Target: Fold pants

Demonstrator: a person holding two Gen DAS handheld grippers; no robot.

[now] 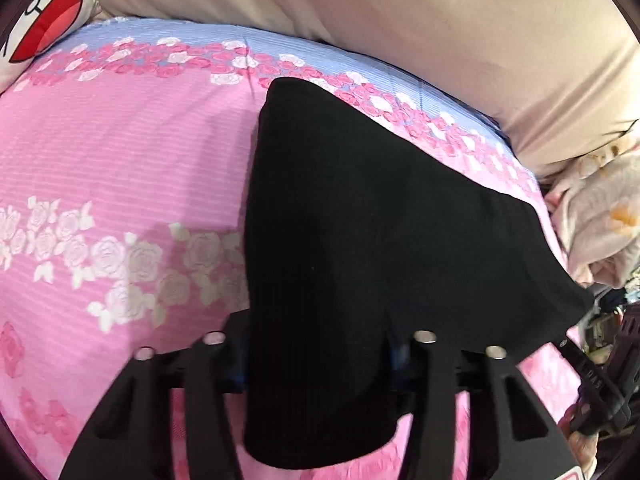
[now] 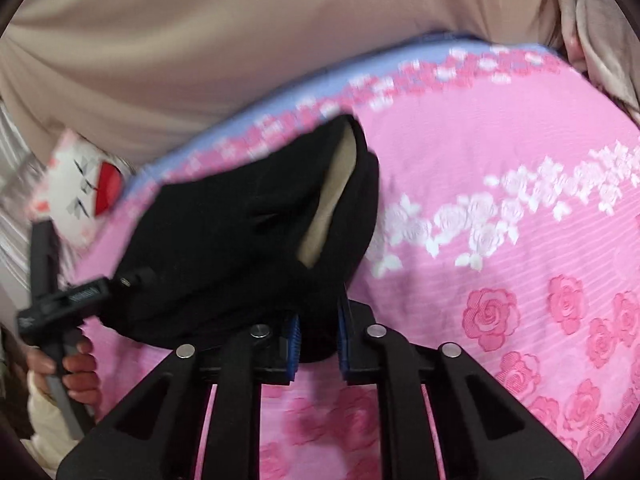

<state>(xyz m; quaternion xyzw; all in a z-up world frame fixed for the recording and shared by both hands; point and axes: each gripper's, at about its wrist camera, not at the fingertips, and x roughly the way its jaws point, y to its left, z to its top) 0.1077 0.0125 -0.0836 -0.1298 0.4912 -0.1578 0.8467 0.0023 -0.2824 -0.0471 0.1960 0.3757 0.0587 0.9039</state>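
The black pants (image 1: 360, 220) lie on the pink bed sheet (image 1: 120, 160), with one end lifted toward the camera. That end is bunched between the blue pads of my left gripper (image 1: 320, 368), which is shut on it. In the right wrist view the pants (image 2: 240, 232) rise off the sheet and gape to show a beige inside (image 2: 328, 208). My right gripper (image 2: 318, 344) is shut on a narrow fold of the black cloth. The other gripper's body (image 2: 52, 300) shows at the left edge, held by a hand (image 2: 76, 360).
A pink sheet with rose bands (image 2: 500, 280) covers the bed. A large beige cushion (image 1: 400, 20) lines the far side. A cartoon pillow with a red mouth (image 1: 52, 20) sits at the far left corner. Crumpled pale bedding (image 1: 600, 220) lies at the right edge.
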